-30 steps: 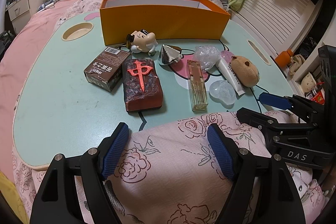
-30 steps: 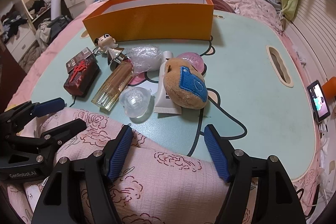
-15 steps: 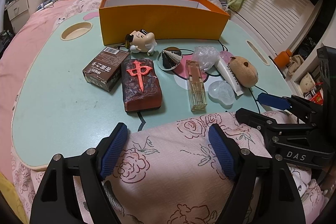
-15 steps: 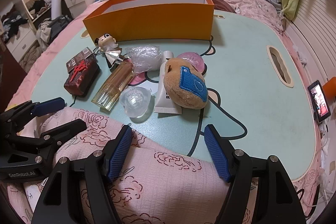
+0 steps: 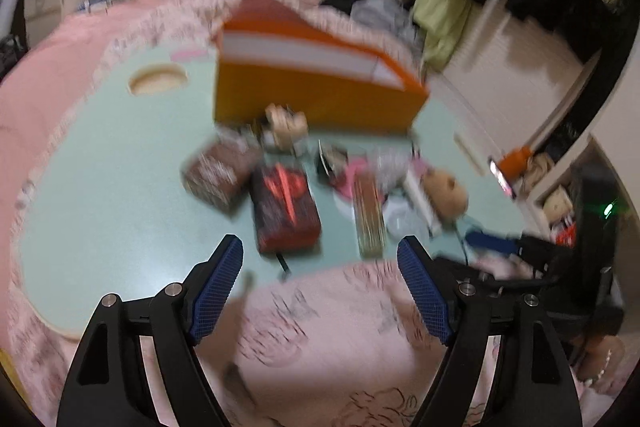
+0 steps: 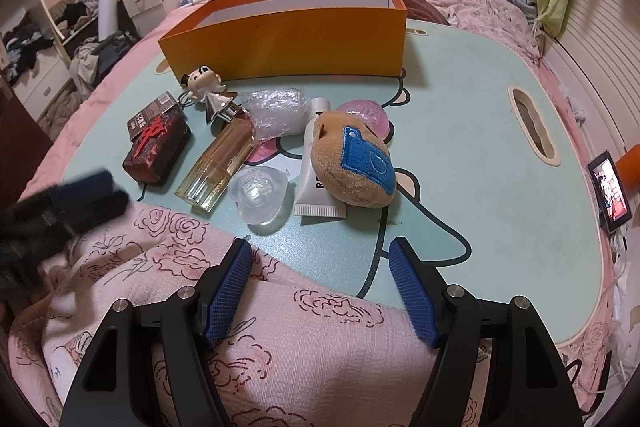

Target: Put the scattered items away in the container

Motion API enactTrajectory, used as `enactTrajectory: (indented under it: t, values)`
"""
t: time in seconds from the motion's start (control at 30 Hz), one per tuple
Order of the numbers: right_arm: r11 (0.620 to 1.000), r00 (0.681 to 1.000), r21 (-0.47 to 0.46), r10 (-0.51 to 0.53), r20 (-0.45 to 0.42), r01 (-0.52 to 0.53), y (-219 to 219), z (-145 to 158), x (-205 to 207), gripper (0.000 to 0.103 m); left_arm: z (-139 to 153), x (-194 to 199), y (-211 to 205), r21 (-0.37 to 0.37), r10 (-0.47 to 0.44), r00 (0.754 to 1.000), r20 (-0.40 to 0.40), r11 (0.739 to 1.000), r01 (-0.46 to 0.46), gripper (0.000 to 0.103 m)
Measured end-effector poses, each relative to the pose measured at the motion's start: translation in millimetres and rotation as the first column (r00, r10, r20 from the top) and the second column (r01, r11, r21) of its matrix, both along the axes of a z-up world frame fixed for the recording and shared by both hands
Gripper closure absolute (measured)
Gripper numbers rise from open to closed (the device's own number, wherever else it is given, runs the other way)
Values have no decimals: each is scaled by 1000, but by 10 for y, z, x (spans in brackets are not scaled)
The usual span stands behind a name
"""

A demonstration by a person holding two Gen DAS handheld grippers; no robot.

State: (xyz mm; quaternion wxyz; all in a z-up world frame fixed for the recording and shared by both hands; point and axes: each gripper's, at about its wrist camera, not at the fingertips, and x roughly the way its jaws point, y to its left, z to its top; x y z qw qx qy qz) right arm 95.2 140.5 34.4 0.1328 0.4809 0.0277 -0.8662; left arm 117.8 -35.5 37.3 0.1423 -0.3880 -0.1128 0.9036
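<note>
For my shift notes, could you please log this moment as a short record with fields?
container: orange box, open top, at the far side of the table
inside the box: cannot tell
scattered items: plush toy, white tube, perfume bottle, clear heart case, red-marked block, figurine, all on the table
left hand-held gripper: open, holding nothing
right hand-held gripper: open, holding nothing
progress: nothing picked up yet
</note>
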Motion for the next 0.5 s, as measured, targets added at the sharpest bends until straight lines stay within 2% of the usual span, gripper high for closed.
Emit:
enactTrajectory:
  t: [0.07, 0.13, 0.17, 0.2, 0.3, 0.33, 0.4, 0.5]
  values:
    - [1000, 1000, 0, 0, 0, 0, -2, 0, 2, 32, 53, -46, -64, -20, 29, 999, -32, 999, -30, 24]
    - [1000, 1000, 1, 0, -1, 0, 1, -3, 2, 32, 40, -105, -112, 7, 14, 1000, -26, 1000, -14, 27]
    - [1000, 1000, 1, 0, -1, 0, 1, -3, 2, 32, 18, -143, -106, 16, -4, 1000, -12, 1000, 5, 32]
    - [1000, 1000, 1, -1, 0, 1, 3, -2, 3, 32, -7, -181, -82, 8, -13, 1000, 3, 1000, 13, 35]
    - [1000, 1000, -1, -2, -2, 2, 5, -6, 5, 32, -92, -263, 46, -47, -25, 999, 33, 999, 26, 36]
    - [1000, 1000, 0, -2, -2, 2, 5, -6, 5, 32, -115, -276, 80, -55, -35, 999, 39, 998, 37, 38]
    - [1000, 1000, 0, -3, -2, 3, 7, -9, 6, 32, -142, -306, 148, -85, -45, 998, 50, 995, 49, 52]
    - [1000, 1000, 0, -3, -3, 3, 8, -10, 8, 32, -195, -346, 221, -114, -61, 995, 79, 991, 70, 57]
